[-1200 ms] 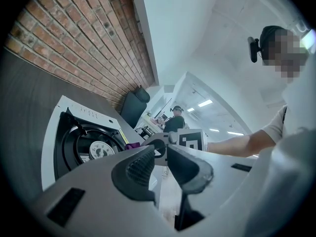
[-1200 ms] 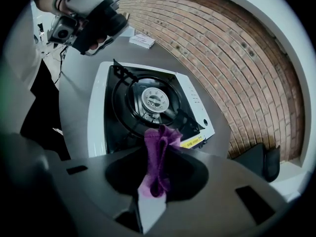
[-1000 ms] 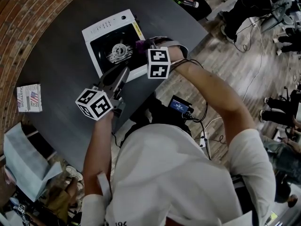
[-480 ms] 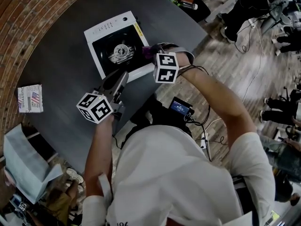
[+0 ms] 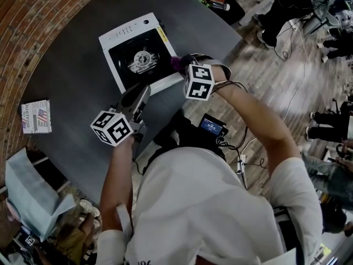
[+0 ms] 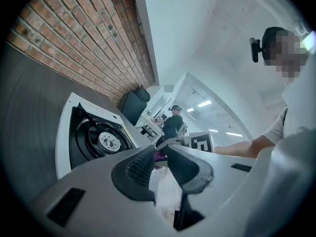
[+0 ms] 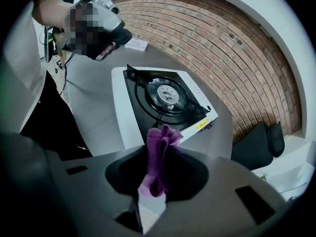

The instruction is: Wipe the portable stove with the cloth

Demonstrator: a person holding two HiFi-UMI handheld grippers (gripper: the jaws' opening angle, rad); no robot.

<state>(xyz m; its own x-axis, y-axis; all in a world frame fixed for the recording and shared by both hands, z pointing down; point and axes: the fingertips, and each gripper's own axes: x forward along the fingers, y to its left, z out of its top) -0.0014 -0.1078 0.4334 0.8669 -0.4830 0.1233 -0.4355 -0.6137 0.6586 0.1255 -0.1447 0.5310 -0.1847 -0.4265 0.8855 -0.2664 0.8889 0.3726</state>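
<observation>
My white stove (image 5: 142, 57), black top, round silver burner in the middle, flat on the dark table (image 5: 66, 65), purple cloth (image 7: 160, 142) bunched upright, pinched in my right gripper (image 7: 159, 169) at the stove's near right corner

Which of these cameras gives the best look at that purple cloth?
The right gripper view: the crumpled purple fabric cloth stands large, pinched by the right gripper. The head view shows only a small tuft beside the white portable stove; the left gripper view, a faraway sliver.
</observation>
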